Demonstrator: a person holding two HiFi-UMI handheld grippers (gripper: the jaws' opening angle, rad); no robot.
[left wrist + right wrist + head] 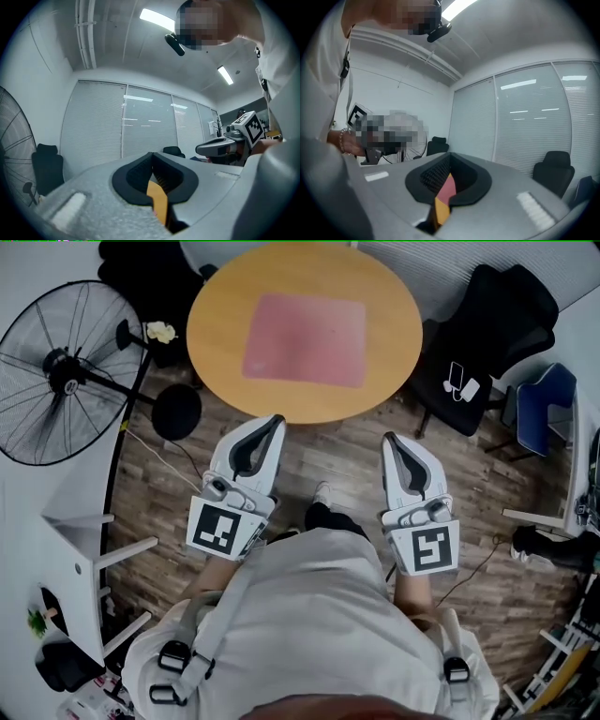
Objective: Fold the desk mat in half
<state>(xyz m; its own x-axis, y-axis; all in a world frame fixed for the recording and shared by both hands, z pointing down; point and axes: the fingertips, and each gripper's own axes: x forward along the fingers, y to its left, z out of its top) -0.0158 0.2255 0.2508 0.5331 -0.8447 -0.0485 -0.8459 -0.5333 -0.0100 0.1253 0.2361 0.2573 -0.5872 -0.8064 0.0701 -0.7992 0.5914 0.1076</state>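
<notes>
- The desk mat [305, 338] lies flat and unfolded near the middle of the round surface [214, 329]. All four of its edges sit in from the rim, and neither gripper touches it.
- The left gripper [277, 418] and the right gripper [388, 437] hang over the wooden floor [328, 460], short of the surface's near rim. Each has its jaws together with nothing between them.
- Risk: with the jaws together, a reach to the mat's near edge would only shove it, so I judge they must part first.
- Risk: the mat looks thin and lies flush. A jaw may fail to get under the edge and slide the whole mat across the smooth top instead of lifting it.
- Risk: if the two near corners rise unevenly, the fold would probably land skewed, with the edges not matching.
- Room: bare wood shows round the mat on every side, which leaves space to carry the near edge over to the far one.
- Room: a standing fan [66, 371] is close on the left and a black chair [487, 334] on the right, and a wide sideways swing could catch either.
</notes>
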